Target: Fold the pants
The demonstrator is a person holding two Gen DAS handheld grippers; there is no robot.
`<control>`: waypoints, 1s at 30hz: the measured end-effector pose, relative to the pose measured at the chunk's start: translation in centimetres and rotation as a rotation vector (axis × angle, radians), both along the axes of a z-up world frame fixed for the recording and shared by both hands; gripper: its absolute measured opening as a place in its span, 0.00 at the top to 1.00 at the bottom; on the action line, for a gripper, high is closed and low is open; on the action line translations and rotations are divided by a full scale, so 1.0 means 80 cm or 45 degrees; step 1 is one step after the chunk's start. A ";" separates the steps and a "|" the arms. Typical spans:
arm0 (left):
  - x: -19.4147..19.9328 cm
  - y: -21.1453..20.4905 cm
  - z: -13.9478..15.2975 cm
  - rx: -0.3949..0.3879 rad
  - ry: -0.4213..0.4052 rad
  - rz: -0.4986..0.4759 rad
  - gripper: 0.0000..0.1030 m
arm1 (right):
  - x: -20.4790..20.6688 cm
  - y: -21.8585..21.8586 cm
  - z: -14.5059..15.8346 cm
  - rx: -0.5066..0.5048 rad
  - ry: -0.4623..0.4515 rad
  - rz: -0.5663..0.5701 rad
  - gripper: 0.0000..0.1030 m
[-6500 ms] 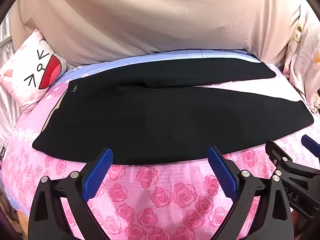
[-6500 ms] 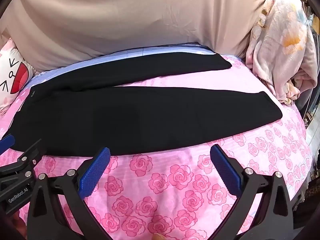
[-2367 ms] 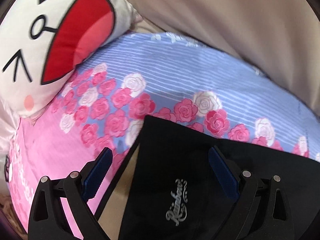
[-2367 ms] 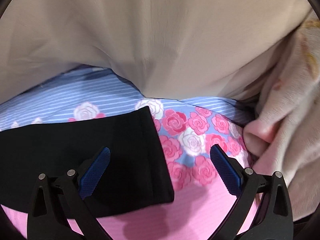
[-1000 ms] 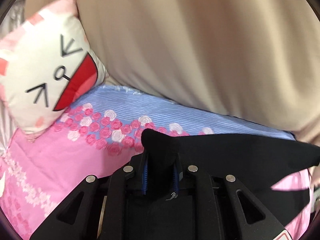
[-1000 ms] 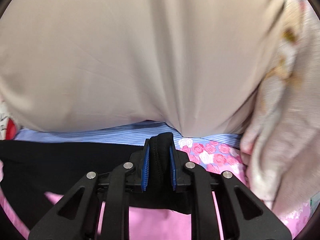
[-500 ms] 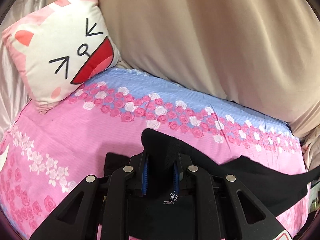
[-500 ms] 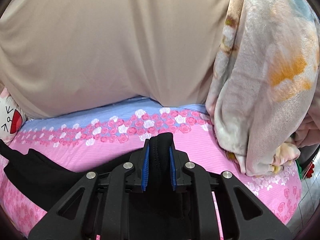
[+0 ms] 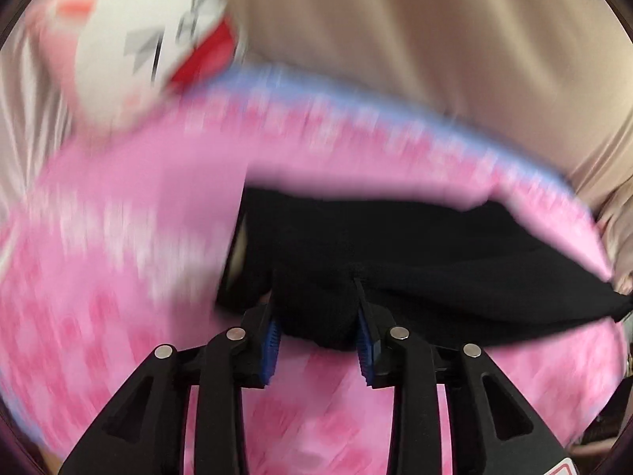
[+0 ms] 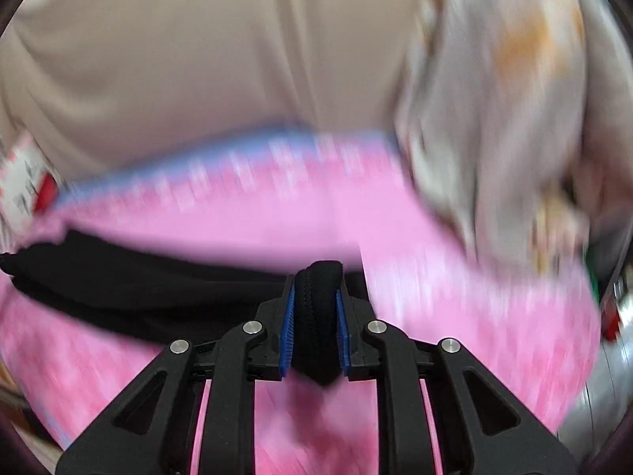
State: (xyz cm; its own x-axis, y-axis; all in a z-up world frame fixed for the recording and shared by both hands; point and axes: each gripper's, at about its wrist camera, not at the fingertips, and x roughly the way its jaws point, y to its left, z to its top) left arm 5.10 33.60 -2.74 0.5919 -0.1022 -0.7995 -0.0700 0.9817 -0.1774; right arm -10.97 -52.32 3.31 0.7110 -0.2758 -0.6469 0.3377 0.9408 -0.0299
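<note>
The black pants (image 9: 415, 253) lie across the pink rose bedsheet (image 9: 118, 277); both views are motion-blurred. My left gripper (image 9: 316, 332) is shut on a bunched wad of the black fabric at the waist end. My right gripper (image 10: 315, 328) is shut on the stitched hem end of the pants (image 10: 130, 285), which stretch away to the left over the sheet (image 10: 455, 297). The fabric hangs between the blue pads in both views.
A white cat-face pillow (image 9: 150, 39) sits at the back left. A beige curtain (image 10: 198, 59) backs the bed. A floral blanket (image 10: 514, 118) hangs at the right. The bed's right edge and some clutter (image 10: 609, 316) show at far right.
Both grippers have pulled the gripped far leg toward the near side of the bed and lower; the views have tilted down and blurred. Both stay shut on the fabric.
</note>
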 end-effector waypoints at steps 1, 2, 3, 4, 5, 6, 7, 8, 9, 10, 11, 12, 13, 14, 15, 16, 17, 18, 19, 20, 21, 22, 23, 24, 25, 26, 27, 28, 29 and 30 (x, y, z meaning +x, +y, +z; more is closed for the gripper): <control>-0.009 0.005 -0.022 -0.039 0.045 0.016 0.68 | -0.008 -0.003 -0.020 0.028 0.023 -0.016 0.84; -0.020 0.013 -0.035 -0.097 0.054 0.035 0.64 | -0.013 -0.005 -0.030 0.056 0.028 -0.021 0.84; -0.027 0.019 -0.038 -0.129 0.048 0.055 0.59 | -0.020 -0.008 -0.039 0.102 0.025 -0.024 0.80; -0.032 0.023 -0.035 -0.139 0.041 0.070 0.52 | -0.027 -0.010 -0.043 0.118 0.014 -0.042 0.78; -0.037 0.027 -0.030 -0.136 0.033 0.083 0.46 | -0.035 -0.011 -0.042 0.117 0.003 -0.065 0.69; -0.042 0.032 -0.020 -0.115 0.029 0.096 0.45 | -0.041 -0.012 -0.041 0.116 -0.005 -0.079 0.50; -0.046 0.036 -0.013 -0.098 0.021 0.109 0.44 | -0.050 -0.012 -0.037 0.103 -0.021 -0.104 0.40; -0.051 0.042 0.000 -0.055 0.002 0.149 0.45 | -0.060 -0.012 -0.032 0.090 -0.042 -0.124 0.22; -0.056 0.050 0.014 0.007 -0.022 0.206 0.45 | -0.075 -0.013 -0.026 0.090 -0.082 -0.129 0.17; -0.063 0.063 0.033 0.057 -0.062 0.271 0.45 | -0.086 -0.015 -0.018 0.097 -0.119 -0.128 0.17; -0.069 0.075 0.048 0.080 -0.089 0.346 0.44 | -0.097 -0.018 -0.010 0.095 -0.153 -0.146 0.17; -0.072 0.088 0.067 0.106 -0.113 0.443 0.44 | -0.107 -0.024 0.002 0.098 -0.196 -0.194 0.17; -0.076 0.092 0.078 0.104 -0.142 0.470 0.44 | -0.111 -0.029 0.011 0.123 -0.235 -0.211 0.17; -0.074 0.094 0.093 0.090 -0.178 0.488 0.44 | -0.111 -0.035 0.020 0.165 -0.276 -0.218 0.16; -0.066 0.088 0.109 0.077 -0.217 0.504 0.44 | -0.105 -0.043 0.028 0.222 -0.306 -0.231 0.15; -0.061 0.080 0.119 0.068 -0.247 0.502 0.42 | -0.095 -0.049 0.032 0.258 -0.309 -0.241 0.15; -0.052 0.067 0.126 0.057 -0.275 0.489 0.34 | -0.082 -0.056 0.032 0.294 -0.287 -0.255 0.13; -0.037 0.045 0.132 0.043 -0.294 0.461 0.30 | -0.060 -0.064 0.026 0.354 -0.227 -0.271 0.13; -0.028 0.033 0.133 0.034 -0.296 0.439 0.27 | -0.048 -0.067 0.021 0.385 -0.188 -0.263 0.13; -0.015 0.014 0.131 0.023 -0.291 0.404 0.27 | -0.027 -0.070 0.009 0.438 -0.108 -0.246 0.13; 0.002 -0.013 0.126 0.011 -0.267 0.341 0.27 | -0.013 -0.068 0.001 0.461 -0.056 -0.230 0.13; 0.013 -0.027 0.121 0.005 -0.247 0.297 0.27 | 0.001 -0.064 -0.008 0.474 0.001 -0.204 0.14; 0.023 -0.043 0.115 0.001 -0.224 0.256 0.27 | 0.017 -0.057 -0.014 0.463 0.069 -0.164 0.43; 0.040 -0.068 0.104 0.015 -0.185 0.203 0.27 | 0.042 -0.046 -0.018 0.413 0.171 -0.132 0.86; 0.049 -0.080 0.096 0.032 -0.163 0.174 0.27 | 0.056 -0.040 -0.012 0.358 0.211 -0.139 0.94; 0.060 -0.096 0.089 0.060 -0.139 0.148 0.27 | 0.070 -0.030 0.014 0.265 0.177 -0.138 0.94; 0.071 -0.116 0.078 0.104 -0.106 0.132 0.27 | 0.072 -0.017 0.045 0.201 0.092 -0.105 0.95; 0.078 -0.126 0.072 0.132 -0.085 0.123 0.27 | 0.068 -0.003 0.080 0.126 -0.025 -0.061 0.95; 0.085 -0.137 0.065 0.158 -0.065 0.109 0.27 | 0.059 0.015 0.116 0.042 -0.145 -0.009 0.95; 0.087 -0.146 0.060 0.170 -0.052 0.102 0.27 | 0.046 0.038 0.150 -0.091 -0.231 0.029 0.95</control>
